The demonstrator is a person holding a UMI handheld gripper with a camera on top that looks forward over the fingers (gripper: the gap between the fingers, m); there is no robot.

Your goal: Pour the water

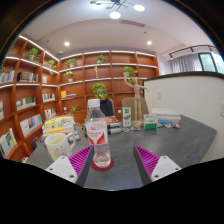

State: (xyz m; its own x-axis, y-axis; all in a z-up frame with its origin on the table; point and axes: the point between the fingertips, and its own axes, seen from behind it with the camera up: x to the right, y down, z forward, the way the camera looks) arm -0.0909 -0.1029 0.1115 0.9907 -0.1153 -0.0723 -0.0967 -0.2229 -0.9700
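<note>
Standing in the middle of the frame is a clear plastic water bottle (97, 128) with a red cap (96, 102) and a red label around its middle. It sits upright on the grey bench (185, 140), just ahead of the gripper (113, 160) and a bit toward its left finger. The gripper is wide open and holds nothing. Its two pink pads (147, 160) show at the bottom of the frame, one on each side, and they do not touch the bottle.

At the lower left of the frame, near the bottle, there is a white cup (56, 146). That looks like the place where the water should go, but this is only a guess.

The bottle looks thin and soft, so it may squash if it is squeezed too hard. It seems to have water in it, so it may be a little heavy and wobbly. Its sides look smooth and could slip. A good place to take hold is the middle, around the red label, where the bottle is wide and round. The cap looks as if it is on, so it may need to come off before any water can be poured.
</note>
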